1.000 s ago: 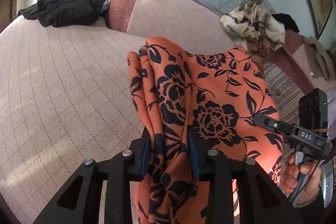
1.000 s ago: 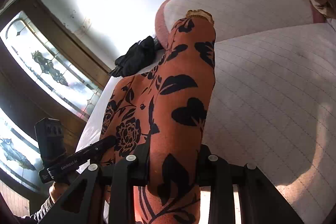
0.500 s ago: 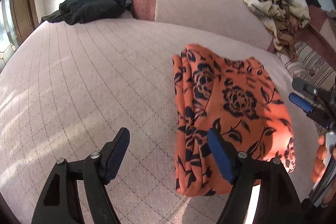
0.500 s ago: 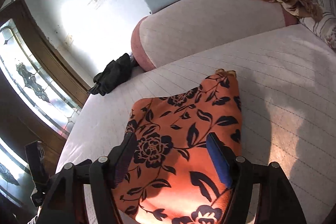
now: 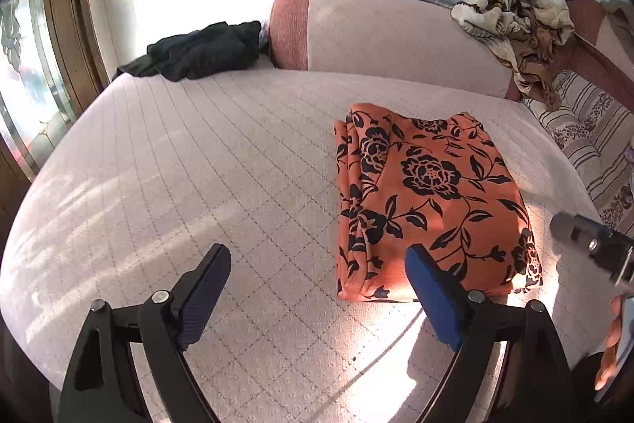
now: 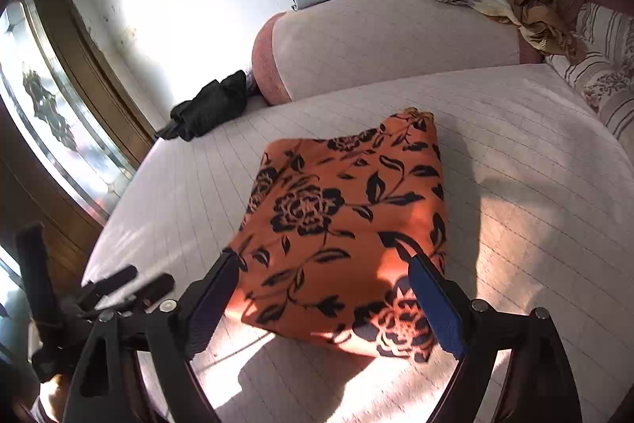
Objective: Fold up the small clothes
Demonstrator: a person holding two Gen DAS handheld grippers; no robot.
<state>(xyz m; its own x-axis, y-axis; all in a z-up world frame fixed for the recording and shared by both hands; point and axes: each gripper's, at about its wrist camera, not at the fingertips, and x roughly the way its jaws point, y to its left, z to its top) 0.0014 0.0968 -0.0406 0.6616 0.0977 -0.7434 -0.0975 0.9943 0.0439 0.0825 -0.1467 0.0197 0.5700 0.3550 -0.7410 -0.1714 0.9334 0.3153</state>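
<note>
Step in hand: release after a fold. The orange floral garment [image 5: 428,201] lies as a compact folded rectangle on the pale quilted bed cover [image 5: 206,161], and neither tool holds it.
Garment's place: right of centre in the left wrist view, centre of the frame in the right wrist view, flat on the cover with its layered edge toward the left.
Left gripper [image 5: 317,288]: jaws have just been opening and stand spread wide, nothing between them; the blue pad sits at the lower right against the garment's near edge in the picture, whether touching I cannot tell.
Right gripper [image 6: 325,300]: jaws have just been opening and stand wide; the garment's near edge shows between the fingers, but the pads do not press on it.
Pose: both tools point down at a slant toward the bed, seen from the lower edge of each frame; the left one also shows at the lower left of the right wrist view.
Next move, as I judge it: either set this folded piece aside or go for another item. The black clothing [image 5: 198,50] lies at the upper left, near the pink bolster [image 5: 380,38]; a patterned crumpled cloth [image 5: 515,18] lies at the upper right.
Needs: a long reach across the bed and a pinch on an edge, not the bulk.
</note>
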